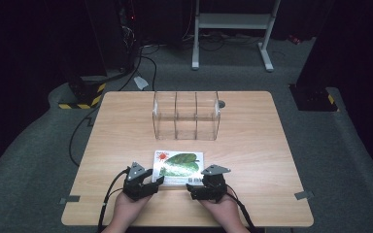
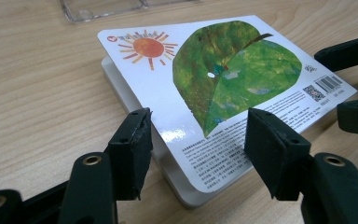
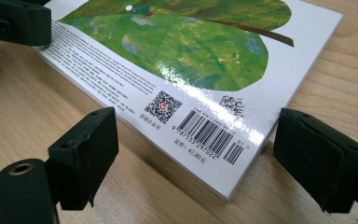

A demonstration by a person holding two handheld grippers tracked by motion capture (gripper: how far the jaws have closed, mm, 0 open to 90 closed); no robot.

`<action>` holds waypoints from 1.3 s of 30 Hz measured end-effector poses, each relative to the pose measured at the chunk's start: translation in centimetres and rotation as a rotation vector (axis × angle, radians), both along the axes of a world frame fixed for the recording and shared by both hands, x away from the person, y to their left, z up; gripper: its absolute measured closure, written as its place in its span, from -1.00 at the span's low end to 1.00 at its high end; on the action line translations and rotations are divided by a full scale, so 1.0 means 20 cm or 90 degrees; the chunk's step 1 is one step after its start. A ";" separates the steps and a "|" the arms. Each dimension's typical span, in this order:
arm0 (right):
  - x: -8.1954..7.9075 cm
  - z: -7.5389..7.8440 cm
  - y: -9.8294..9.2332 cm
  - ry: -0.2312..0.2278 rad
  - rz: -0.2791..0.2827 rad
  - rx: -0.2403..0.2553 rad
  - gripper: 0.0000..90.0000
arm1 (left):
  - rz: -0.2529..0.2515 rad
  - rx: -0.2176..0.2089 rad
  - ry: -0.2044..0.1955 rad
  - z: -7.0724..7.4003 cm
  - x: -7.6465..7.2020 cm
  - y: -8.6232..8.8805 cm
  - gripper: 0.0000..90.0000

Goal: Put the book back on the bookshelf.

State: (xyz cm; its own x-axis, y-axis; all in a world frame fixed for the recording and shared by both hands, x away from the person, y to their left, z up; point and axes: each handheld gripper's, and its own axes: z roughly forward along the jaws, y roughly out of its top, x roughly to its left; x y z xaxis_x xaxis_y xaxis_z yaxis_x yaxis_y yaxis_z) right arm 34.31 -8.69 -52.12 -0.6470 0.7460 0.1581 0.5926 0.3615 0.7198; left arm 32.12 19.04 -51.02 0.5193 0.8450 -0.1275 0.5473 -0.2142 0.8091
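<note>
A thin book (image 1: 178, 166) lies flat near the table's front edge, back cover up, with a green leaf, an orange sun and a barcode printed on it. My left gripper (image 1: 156, 183) sits at its near left corner. In the left gripper view the jaws (image 2: 200, 154) stand apart with that corner of the book (image 2: 223, 79) between them, and no pad presses on it. My right gripper (image 1: 193, 188) is at the near right corner. Its jaws (image 3: 200, 158) are spread wide on either side of the barcode corner of the book (image 3: 191, 51), clear of it.
A clear plastic box (image 1: 186, 116) with three upright compartments stands behind the book at the middle of the wooden table (image 1: 252, 145). A white metal stand (image 1: 233, 22) and cables are on the floor beyond the table.
</note>
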 end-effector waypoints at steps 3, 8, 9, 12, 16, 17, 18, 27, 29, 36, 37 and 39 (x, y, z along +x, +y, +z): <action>0.00 0.00 0.00 0.002 -0.001 -0.001 -0.71 | 0.003 -0.008 -0.008 0.01 -0.01 -0.01 -0.07; -0.01 0.00 0.01 -0.002 -0.001 -0.007 -0.71 | 0.003 -0.005 -0.029 0.03 -0.01 -0.01 -0.06; -0.01 0.00 0.00 -0.008 0.003 -0.010 -0.71 | 0.002 -0.006 -0.034 0.03 -0.01 -0.01 -0.06; -0.01 0.00 0.01 -0.011 0.002 -0.011 -0.71 | 0.001 -0.003 -0.043 0.04 -0.02 -0.01 -0.05; -0.02 0.00 0.01 -0.018 0.001 -0.017 -0.71 | -0.001 -0.004 -0.054 0.05 -0.02 -0.02 -0.04; -0.02 -0.01 0.01 -0.024 0.003 -0.020 -0.71 | -0.005 -0.005 -0.064 0.06 -0.02 -0.01 -0.04; -0.02 -0.01 0.01 -0.028 0.005 -0.023 -0.71 | -0.006 -0.006 -0.071 0.06 -0.03 -0.01 -0.03; -0.03 -0.01 0.02 -0.032 -0.005 -0.038 -0.66 | -0.018 -0.006 -0.109 0.10 -0.06 -0.03 -0.02; -0.03 -0.01 0.02 -0.038 -0.012 -0.036 -0.60 | -0.021 -0.004 -0.115 0.10 -0.06 -0.03 -0.02; -0.03 -0.01 0.01 -0.032 -0.018 -0.033 -0.56 | -0.021 -0.011 -0.095 0.09 -0.03 -0.01 -0.08; -0.03 -0.01 0.01 -0.033 -0.019 -0.034 -0.56 | -0.021 -0.018 -0.084 0.09 -0.01 -0.01 -0.14; -0.03 -0.01 0.01 -0.030 -0.019 -0.032 -0.56 | -0.018 -0.036 -0.043 0.08 0.03 0.01 -0.24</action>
